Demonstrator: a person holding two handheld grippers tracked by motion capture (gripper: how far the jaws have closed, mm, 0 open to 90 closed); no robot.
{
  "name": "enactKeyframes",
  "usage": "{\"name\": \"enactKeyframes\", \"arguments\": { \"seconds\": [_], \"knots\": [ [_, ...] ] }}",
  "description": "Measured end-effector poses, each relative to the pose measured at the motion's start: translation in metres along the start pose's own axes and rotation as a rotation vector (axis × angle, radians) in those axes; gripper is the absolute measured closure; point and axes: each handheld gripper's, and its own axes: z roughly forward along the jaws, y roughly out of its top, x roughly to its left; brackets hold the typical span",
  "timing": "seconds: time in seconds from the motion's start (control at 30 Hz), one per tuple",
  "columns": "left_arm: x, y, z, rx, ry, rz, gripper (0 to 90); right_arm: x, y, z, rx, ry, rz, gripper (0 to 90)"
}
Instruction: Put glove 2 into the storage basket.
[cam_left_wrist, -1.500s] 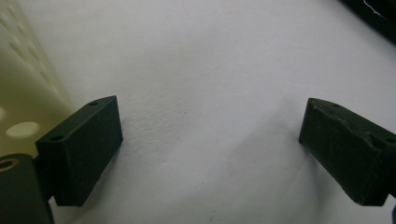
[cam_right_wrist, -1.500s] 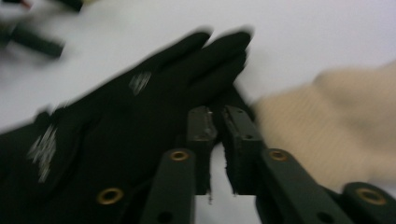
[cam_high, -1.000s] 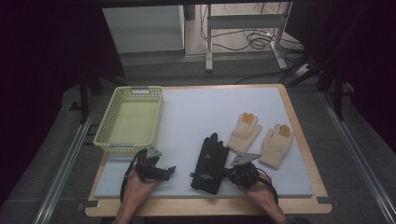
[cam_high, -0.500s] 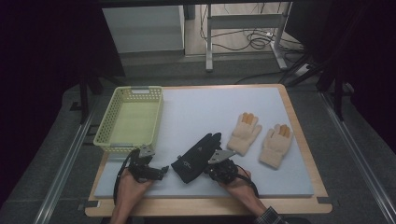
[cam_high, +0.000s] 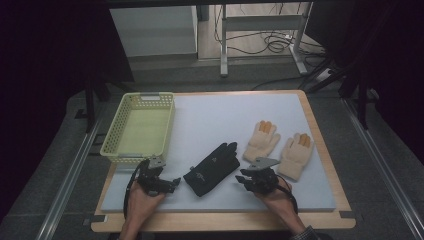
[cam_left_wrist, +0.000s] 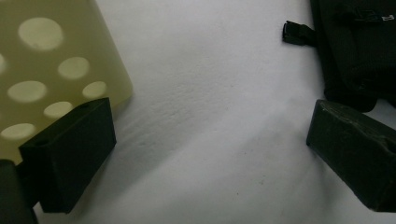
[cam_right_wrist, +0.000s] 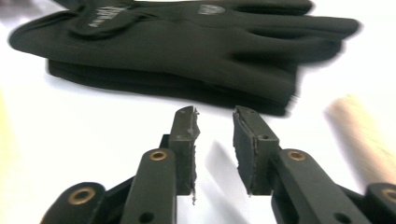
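A pair of black gloves (cam_high: 212, 169) lies stacked and slanted on the white mat (cam_high: 220, 115), between my two grippers. My right gripper (cam_high: 243, 179) sits just right of the fingertips, pointing at them. In the right gripper view its jaws (cam_right_wrist: 215, 116) have just been opening and stand a little apart with nothing between them, the black gloves (cam_right_wrist: 163, 46) lying a short way ahead. My left gripper (cam_high: 173, 182) rests left of the cuff. Its jaws (cam_left_wrist: 210, 126) stand wide open over bare mat, with the cuff (cam_left_wrist: 359, 46) at the upper right.
A yellow-green mesh basket (cam_high: 140, 127) stands at the mat's left; its corner (cam_left_wrist: 46, 70) is close beside the left jaw. Two beige gloves (cam_high: 262, 140) (cam_high: 296, 155) with orange fingertips lie flat on the right. A wooden border (cam_high: 320, 145) frames the mat.
The right gripper swung the black gloves leftward and slanted them, then let go and drew back to the right. The left gripper has barely moved.
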Motion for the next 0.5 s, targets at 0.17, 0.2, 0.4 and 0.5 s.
{"name": "enactKeyframes", "arguments": {
  "seconds": [0.17, 0.2, 0.4, 0.5],
  "knots": [
    [0.000, 0.000, 0.000, 0.000, -0.001, -0.001, 1.5, -0.013, -0.012, -0.010, 0.007, -0.039, 0.031, 56.0],
    [0.000, 0.000, 0.000, 0.000, -0.001, -0.001, 1.5, -0.017, -0.016, -0.012, 0.010, -0.046, 0.041, 54.2],
    [0.000, 0.000, 0.000, 0.001, -0.005, -0.003, 1.3, -0.035, -0.035, -0.024, 0.019, -0.126, 0.079, 39.7],
    [0.000, 0.000, 0.000, 0.002, -0.006, -0.003, 1.2, -0.038, -0.038, -0.025, 0.023, -0.146, 0.078, 34.5]
  ]
}}
